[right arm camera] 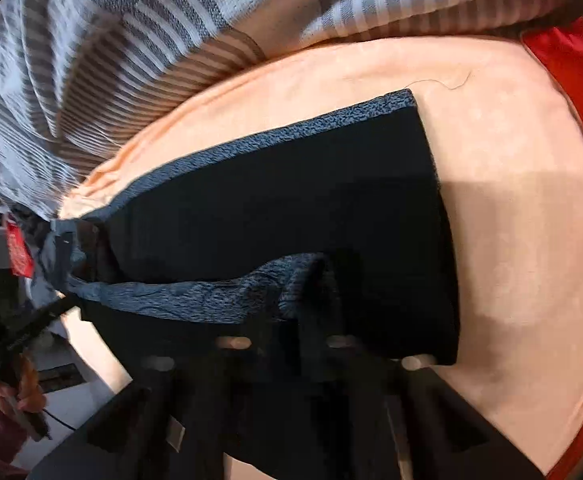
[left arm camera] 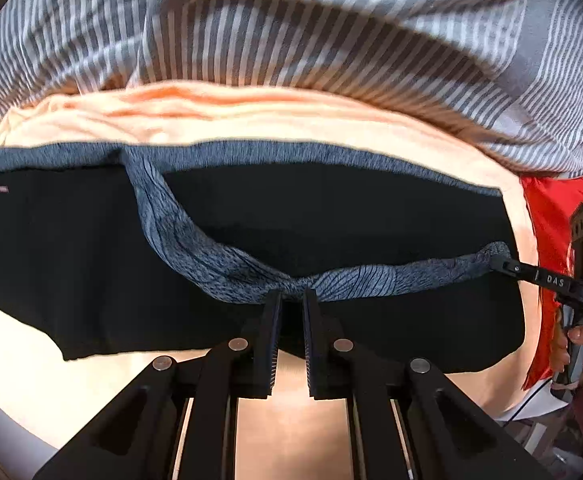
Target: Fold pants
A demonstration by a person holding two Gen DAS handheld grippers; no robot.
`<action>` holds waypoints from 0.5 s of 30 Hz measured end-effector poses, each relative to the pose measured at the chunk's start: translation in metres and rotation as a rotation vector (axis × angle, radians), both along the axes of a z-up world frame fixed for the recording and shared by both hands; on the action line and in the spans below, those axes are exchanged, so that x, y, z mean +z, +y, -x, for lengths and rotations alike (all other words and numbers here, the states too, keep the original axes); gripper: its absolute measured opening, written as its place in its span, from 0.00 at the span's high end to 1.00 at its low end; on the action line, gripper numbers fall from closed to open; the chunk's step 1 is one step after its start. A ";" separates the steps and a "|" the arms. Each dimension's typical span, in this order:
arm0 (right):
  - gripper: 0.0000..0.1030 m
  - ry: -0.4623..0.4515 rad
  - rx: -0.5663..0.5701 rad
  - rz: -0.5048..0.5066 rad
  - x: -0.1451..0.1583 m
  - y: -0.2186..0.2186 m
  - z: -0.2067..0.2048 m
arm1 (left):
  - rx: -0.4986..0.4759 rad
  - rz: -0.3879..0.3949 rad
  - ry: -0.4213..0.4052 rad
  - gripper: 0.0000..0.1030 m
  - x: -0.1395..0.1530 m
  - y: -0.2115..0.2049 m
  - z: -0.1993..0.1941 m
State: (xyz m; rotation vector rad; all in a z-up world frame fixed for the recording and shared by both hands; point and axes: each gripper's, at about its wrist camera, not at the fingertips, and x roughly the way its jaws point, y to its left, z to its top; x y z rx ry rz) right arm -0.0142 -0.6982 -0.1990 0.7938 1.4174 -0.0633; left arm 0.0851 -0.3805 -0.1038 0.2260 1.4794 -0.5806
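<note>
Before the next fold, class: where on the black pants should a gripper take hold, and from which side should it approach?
Grip the grey-blue waistband, not the flat black legs. The band is a raised, bunched ridge the fingers can close across. Come from the near edge, as the left gripper does mid-band; the right gripper takes the band's end from the right side.

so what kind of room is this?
Likely a bedroom: the black pants lie on a peach sheet, beside a striped grey duvet and a red cushion.
</note>
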 end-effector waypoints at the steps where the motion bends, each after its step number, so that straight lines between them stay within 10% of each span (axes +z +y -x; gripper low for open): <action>1: 0.93 -0.021 0.008 0.041 0.010 0.002 0.001 | 0.005 0.007 -0.013 0.89 0.005 0.002 -0.002; 8: 0.93 -0.129 -0.098 0.226 0.063 -0.030 -0.010 | 0.045 -0.035 -0.039 0.89 0.007 0.012 -0.012; 15: 0.93 -0.069 -0.209 0.168 0.027 -0.076 -0.023 | 0.036 -0.120 -0.065 0.89 -0.032 -0.003 -0.026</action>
